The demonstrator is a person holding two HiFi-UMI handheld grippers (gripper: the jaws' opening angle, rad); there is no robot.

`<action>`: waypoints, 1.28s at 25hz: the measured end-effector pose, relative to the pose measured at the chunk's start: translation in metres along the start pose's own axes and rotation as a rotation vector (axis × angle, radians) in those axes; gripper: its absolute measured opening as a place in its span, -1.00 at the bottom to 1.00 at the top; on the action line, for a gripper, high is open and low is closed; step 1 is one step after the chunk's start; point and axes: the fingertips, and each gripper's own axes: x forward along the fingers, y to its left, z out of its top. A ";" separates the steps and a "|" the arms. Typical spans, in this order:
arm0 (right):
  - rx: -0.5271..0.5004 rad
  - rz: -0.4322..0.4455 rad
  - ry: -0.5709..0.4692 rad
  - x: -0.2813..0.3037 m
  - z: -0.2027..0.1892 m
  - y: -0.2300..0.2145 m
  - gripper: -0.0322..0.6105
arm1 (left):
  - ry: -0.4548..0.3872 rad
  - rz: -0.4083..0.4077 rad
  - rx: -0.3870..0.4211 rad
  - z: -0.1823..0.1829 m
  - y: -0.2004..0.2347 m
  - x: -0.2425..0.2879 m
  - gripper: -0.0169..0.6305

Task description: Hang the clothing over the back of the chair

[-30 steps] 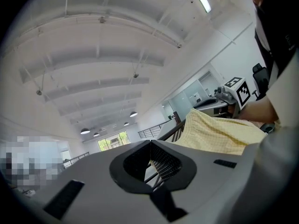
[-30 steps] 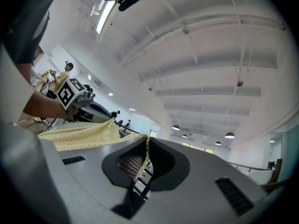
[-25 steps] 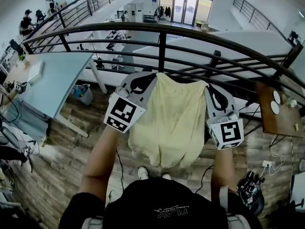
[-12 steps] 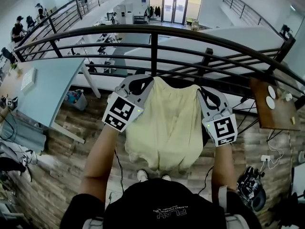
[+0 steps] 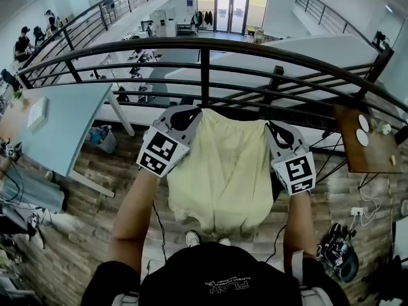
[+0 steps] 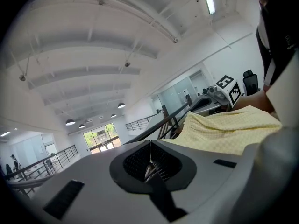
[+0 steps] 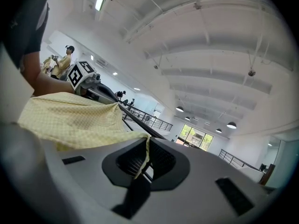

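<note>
Garment (image 5: pixel 223 164), barely moved, hangs between left gripper (image 5: pixel 186 111) and right gripper (image 5: pixel 276 128), fingers pinching its corners; chair unseen, hanging not begun.

Head view steeply down, gripper views tilted upward, sharing garment (image 5: pixel 220 164)

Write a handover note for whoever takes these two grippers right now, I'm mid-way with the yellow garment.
Left gripper: shut on the garment, at one top corner.
Right gripper: shut on the other top corner.
Garment: held up and spread between the two, hanging free in front of the person, by the railing.
Done: picked up and spread.
Left: no chair clearly in view; find it, drape the garment over its back, release.
</note>
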 end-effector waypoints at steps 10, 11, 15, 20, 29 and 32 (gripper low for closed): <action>0.047 0.023 0.023 0.014 -0.022 -0.004 -0.80 | 0.033 -0.031 -0.027 -0.027 0.006 0.019 -0.89; 0.047 0.028 0.027 0.015 -0.024 -0.004 -0.80 | 0.039 -0.036 -0.030 -0.029 0.006 0.020 -0.90; 0.054 0.065 0.062 0.019 -0.034 -0.004 -0.80 | 0.048 -0.063 -0.050 -0.035 0.003 0.027 -0.89; 0.094 0.144 0.146 0.022 -0.050 0.010 -0.79 | 0.042 0.011 -0.105 -0.051 0.018 0.020 -0.88; 0.111 0.086 0.159 0.012 -0.049 -0.005 -0.79 | 0.044 0.108 -0.115 -0.046 0.035 0.004 -0.82; 0.092 0.092 0.155 0.009 -0.044 -0.001 -0.79 | 0.043 0.078 -0.130 -0.041 0.028 0.004 -0.82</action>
